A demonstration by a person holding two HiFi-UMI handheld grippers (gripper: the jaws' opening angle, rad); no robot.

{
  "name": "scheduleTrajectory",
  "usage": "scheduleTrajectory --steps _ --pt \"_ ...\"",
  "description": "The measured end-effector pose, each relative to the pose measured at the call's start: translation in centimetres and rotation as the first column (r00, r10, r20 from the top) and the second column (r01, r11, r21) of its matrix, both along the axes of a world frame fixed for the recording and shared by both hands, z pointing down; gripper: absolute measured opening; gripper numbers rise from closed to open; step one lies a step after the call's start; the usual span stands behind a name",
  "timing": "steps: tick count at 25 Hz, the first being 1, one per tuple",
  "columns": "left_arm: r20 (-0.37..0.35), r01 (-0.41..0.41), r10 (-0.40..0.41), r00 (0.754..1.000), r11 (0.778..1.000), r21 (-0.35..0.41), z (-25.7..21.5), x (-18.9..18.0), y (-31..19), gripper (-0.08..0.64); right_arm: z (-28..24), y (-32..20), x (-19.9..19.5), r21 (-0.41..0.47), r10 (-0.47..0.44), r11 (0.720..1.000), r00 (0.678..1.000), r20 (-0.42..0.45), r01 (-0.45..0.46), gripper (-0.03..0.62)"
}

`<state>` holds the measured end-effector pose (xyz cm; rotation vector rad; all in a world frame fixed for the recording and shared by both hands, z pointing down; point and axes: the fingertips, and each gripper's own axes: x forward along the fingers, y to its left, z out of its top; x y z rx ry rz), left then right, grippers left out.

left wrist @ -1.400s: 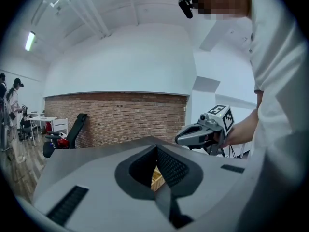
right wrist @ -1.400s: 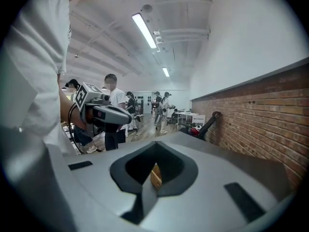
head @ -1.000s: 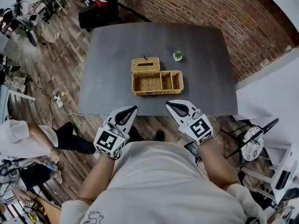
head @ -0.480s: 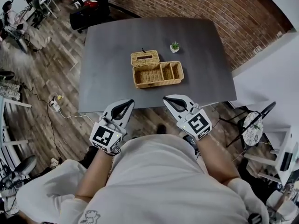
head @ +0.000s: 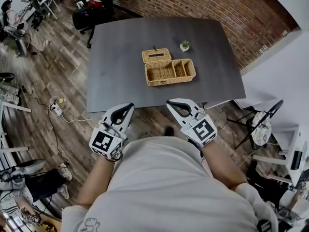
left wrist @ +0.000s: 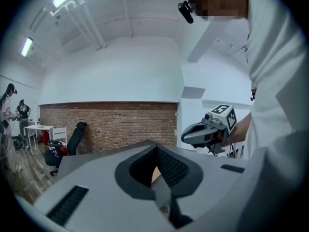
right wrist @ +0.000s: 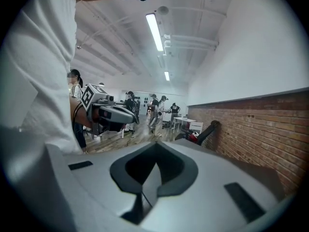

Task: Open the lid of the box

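A wicker box [head: 171, 72] stands on the dark grey table [head: 120, 57], its compartments showing. Its lid [head: 156, 55] lies flipped back behind the box's left half. In the head view both grippers are held close to my body, short of the table's near edge and well away from the box. My left gripper [head: 128, 106] is shut with nothing in it, and its own view shows the jaws [left wrist: 155, 148] pressed together. My right gripper [head: 170, 102] is shut and empty too, its jaws [right wrist: 155, 148] meeting at the tip.
A small potted plant [head: 185, 45] stands just behind the box's right end. A brick wall [head: 207, 4] runs beyond the table's far side. An office chair [head: 91, 13] stands at the far left corner, and a cable with a power strip [head: 57, 104] lies on the wooden floor at left.
The head view has shifted, so the box now sits a little further right and up. Both grippers stay shut and have drawn slightly back toward my body.
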<state>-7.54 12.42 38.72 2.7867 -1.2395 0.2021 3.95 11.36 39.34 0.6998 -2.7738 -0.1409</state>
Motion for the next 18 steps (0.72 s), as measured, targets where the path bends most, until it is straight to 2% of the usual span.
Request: scheduleTrajectory --steps 18 --pt "-0.023 -0.036 0.037 0.999 0.999 0.025 -0.3 -4.6 4.0 0.011 -0.9 4.2 -3.9 0.039 0.071 0.997 0.997 0.021 -0.072 0.005"
